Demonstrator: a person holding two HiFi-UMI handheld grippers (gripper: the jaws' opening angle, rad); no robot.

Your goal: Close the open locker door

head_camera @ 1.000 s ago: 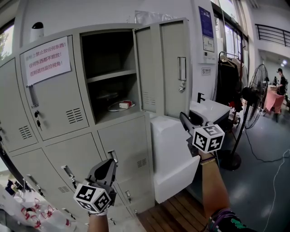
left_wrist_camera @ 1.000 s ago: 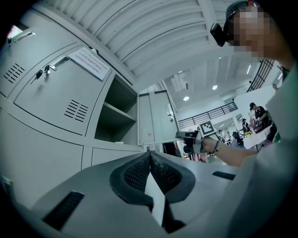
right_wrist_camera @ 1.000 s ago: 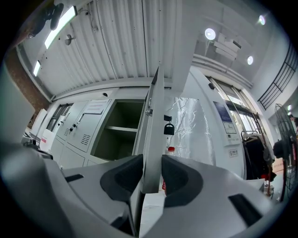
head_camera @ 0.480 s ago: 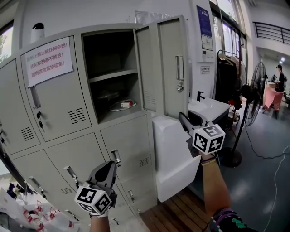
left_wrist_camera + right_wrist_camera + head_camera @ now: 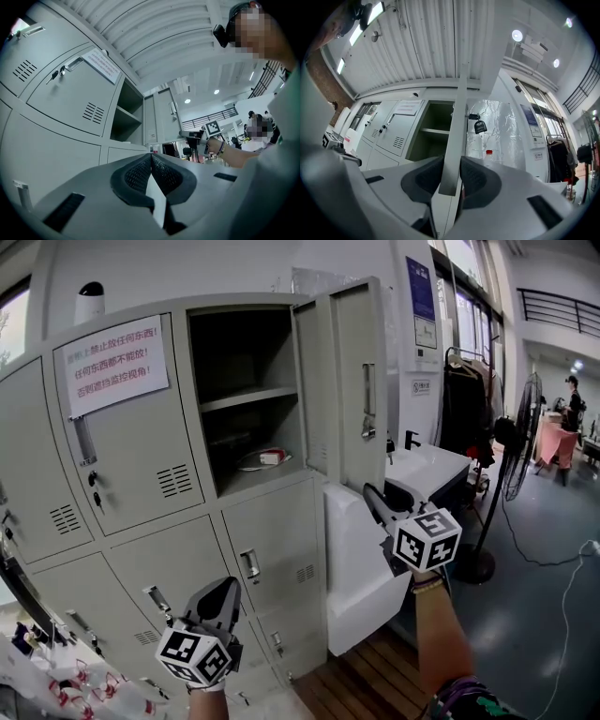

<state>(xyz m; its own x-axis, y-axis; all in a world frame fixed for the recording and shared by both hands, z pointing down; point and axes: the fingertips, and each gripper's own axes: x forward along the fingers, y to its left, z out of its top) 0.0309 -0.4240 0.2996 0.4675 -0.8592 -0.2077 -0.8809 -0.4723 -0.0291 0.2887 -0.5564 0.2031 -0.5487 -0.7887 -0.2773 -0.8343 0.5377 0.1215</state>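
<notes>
Both jaws of right gripper (image 5: 451, 180) pinch locker door (image 5: 349, 381) bottom edge.

Faces grey lockers (image 5: 272, 540) with one locker door (image 5: 361, 381) swung out rightward, baring a shelf (image 5: 248, 397) and a small red-and-white item (image 5: 272, 457) below it. Holds the right gripper (image 5: 368, 493) up at that door's lower edge, before a white box (image 5: 352, 568), and the left gripper (image 5: 228, 585) low by the bottom lockers. Takes in a red-printed notice (image 5: 111, 367) on the neighbouring door and a standing fan (image 5: 514, 451) far right.
</notes>
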